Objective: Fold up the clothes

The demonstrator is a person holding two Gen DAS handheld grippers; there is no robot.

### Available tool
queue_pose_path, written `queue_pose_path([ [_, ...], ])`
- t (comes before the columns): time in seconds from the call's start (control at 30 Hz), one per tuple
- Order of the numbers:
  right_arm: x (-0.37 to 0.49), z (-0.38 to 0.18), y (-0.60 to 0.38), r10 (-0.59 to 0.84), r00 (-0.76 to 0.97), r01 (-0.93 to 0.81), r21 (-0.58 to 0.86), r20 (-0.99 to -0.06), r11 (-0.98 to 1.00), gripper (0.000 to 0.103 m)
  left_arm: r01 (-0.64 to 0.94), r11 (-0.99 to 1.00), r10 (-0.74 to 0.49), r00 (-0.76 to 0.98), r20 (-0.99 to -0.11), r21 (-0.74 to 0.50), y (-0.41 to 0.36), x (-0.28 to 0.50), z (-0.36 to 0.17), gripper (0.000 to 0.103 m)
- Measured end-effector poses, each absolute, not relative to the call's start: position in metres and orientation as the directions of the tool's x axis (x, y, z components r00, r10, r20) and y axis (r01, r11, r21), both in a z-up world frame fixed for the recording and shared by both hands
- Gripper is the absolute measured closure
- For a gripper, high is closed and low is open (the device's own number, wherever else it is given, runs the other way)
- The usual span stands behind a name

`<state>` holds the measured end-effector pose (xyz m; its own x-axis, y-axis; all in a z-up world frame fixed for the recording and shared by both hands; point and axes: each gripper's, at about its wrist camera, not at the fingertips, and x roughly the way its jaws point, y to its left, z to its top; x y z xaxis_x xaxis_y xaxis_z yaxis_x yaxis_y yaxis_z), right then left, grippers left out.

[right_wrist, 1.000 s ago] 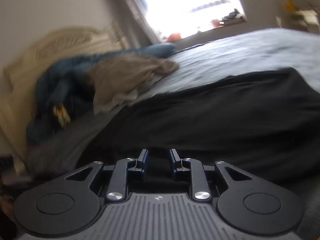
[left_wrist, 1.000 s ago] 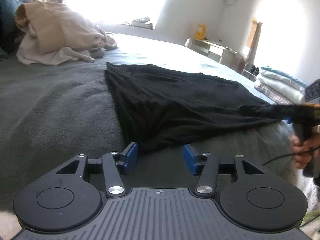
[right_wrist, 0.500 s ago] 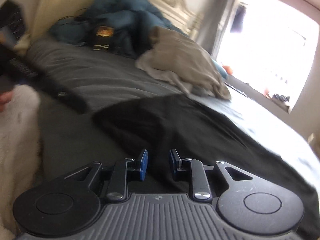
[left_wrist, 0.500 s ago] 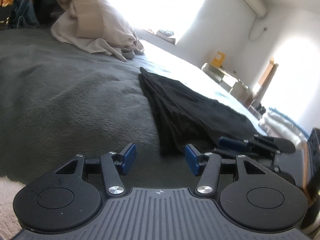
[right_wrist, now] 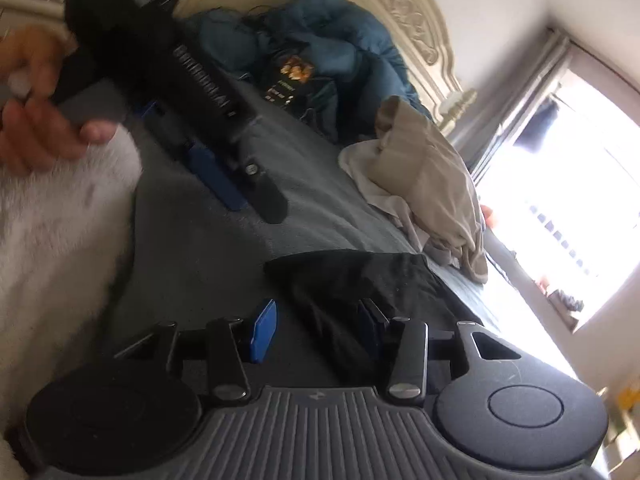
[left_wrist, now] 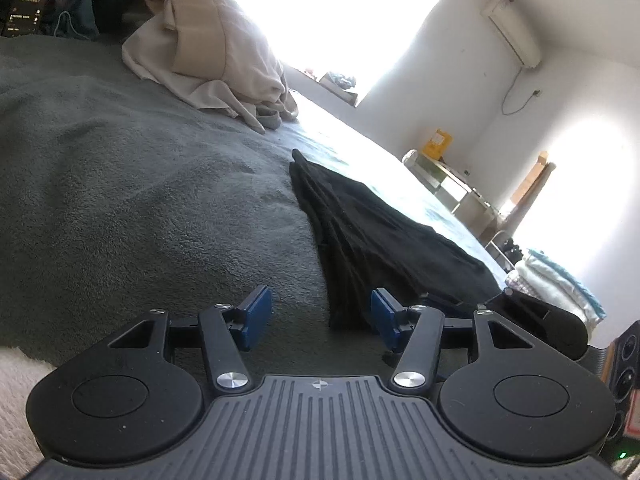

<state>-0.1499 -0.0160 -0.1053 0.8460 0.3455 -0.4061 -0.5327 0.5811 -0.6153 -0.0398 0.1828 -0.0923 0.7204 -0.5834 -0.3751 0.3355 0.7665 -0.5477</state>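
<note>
Black garment [left_wrist: 384, 236] lies on grey bedspread [left_wrist: 140, 200].

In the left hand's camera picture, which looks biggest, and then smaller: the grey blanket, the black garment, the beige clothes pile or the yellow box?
1. grey blanket
2. black garment
3. beige clothes pile, close to the garment in size and farther off, so this ranking is unsure
4. yellow box, farthest off

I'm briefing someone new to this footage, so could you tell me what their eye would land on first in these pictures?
Most likely the black garment, lying bunched in a long strip on the grey blanket just ahead of both grippers. Behind it a beige heap of clothes sits against the glaring window. In the right wrist view the left gripper cuts in from the upper left, its blue pads apart.
</note>
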Motion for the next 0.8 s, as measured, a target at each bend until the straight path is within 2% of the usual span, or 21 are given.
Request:
queue_pose_path([
  [0.27, -0.127, -0.130, 0.012, 0.321, 0.865, -0.498, -0.737, -0.386, 0.457, 0.057, 0.310, 0.740, -0.594, 0.718, -0.364, -0.596, 0.189, -0.036, -0.095, 0.047],
  [0.33, -0.119, -0.127, 0.015, 0.323, 0.863, -0.504, -0.711, -0.390, 0.489, 0.065, 0.312, 0.723, -0.606, 0.715, -0.349, -0.616, 0.191, -0.033, -0.095, 0.047],
  [0.37, -0.115, -0.125, 0.016, 0.319, 0.865, -0.502, -0.692, -0.388, 0.518, 0.066, 0.314, 0.712, -0.615, 0.711, -0.341, -0.628, 0.191, -0.030, -0.094, 0.046],
  [0.4, -0.112, -0.123, 0.017, 0.314, 0.867, -0.498, -0.674, -0.386, 0.546, 0.081, 0.316, 0.699, -0.625, 0.706, -0.333, -0.641, 0.190, -0.026, -0.093, 0.046],
  [0.43, -0.108, -0.121, 0.016, 0.302, 0.872, -0.488, -0.660, -0.384, 0.570, 0.089, 0.318, 0.686, -0.636, 0.700, -0.325, -0.655, 0.189, -0.022, -0.092, 0.046],
  [0.5, -0.103, -0.114, 0.012, 0.293, 0.880, -0.472, -0.623, -0.374, 0.623, 0.097, 0.325, 0.653, -0.660, 0.686, -0.305, -0.684, 0.187, -0.013, -0.090, 0.045],
  [0.67, -0.103, -0.099, -0.001, 0.300, 0.890, -0.450, -0.553, -0.343, 0.702, 0.097, 0.280, 0.463, -0.772, 0.593, -0.227, -0.841, 0.181, 0.027, -0.097, 0.038],
  [0.77, -0.104, -0.095, -0.004, 0.302, 0.894, -0.443, -0.546, -0.332, 0.712, 0.097, 0.211, 0.377, -0.814, 0.540, -0.214, -0.902, 0.174, 0.056, -0.106, 0.038],
  [0.8, -0.104, -0.093, -0.005, 0.302, 0.895, -0.440, -0.540, -0.328, 0.718, 0.097, 0.193, 0.391, -0.809, 0.539, -0.236, -0.900, 0.170, 0.063, -0.107, 0.038],
])
